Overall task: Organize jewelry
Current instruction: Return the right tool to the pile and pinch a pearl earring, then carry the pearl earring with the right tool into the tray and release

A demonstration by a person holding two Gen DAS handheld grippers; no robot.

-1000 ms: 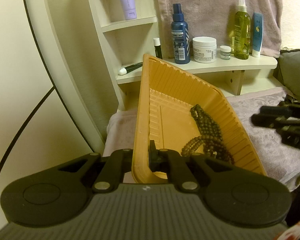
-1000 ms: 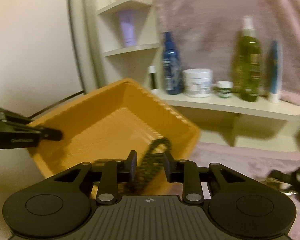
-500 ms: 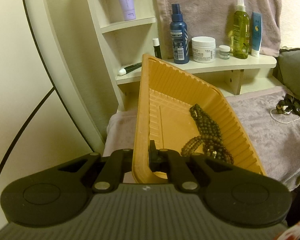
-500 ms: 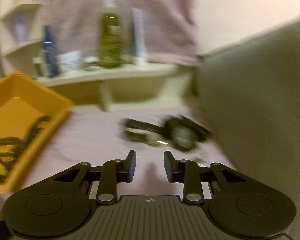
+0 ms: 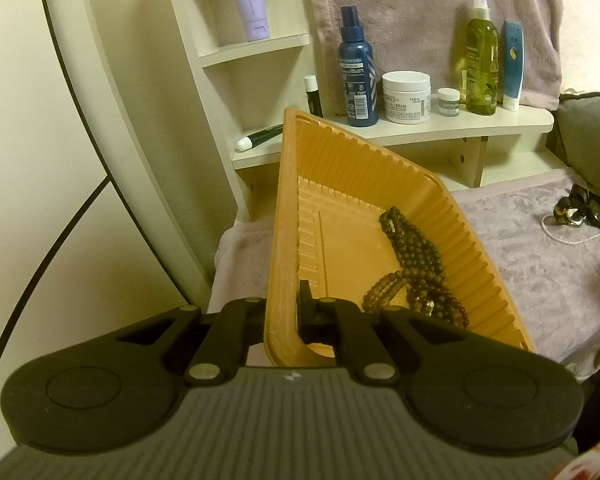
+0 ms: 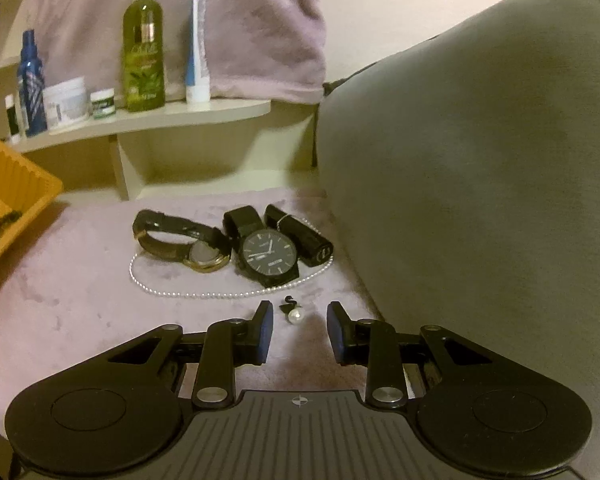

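Note:
My left gripper (image 5: 286,312) is shut on the near rim of an orange tray (image 5: 340,168), which is tilted. Dark beaded bracelets (image 5: 414,256) lie in the tray. My right gripper (image 6: 298,330) is open and empty, low over the mauve cloth, with a pearl earring (image 6: 293,312) lying between its fingertips. Beyond it lie a black watch (image 6: 266,254), a gold-rimmed brown-strap watch (image 6: 180,240), a pearl necklace (image 6: 204,293) and a black tube (image 6: 300,236). The tray's corner (image 6: 16,192) shows at the left of the right wrist view.
A cream shelf (image 5: 440,128) behind holds a blue spray bottle (image 5: 356,76), white jars (image 5: 406,96), a green bottle (image 5: 480,56) and tubes. A grey cushion (image 6: 480,180) rises close on the right. A mauve towel (image 6: 260,20) hangs behind the shelf.
My right gripper let go of the dark bracelet over the tray, swung right and came down open around the pearl earring. The left gripper and tray have stayed still.

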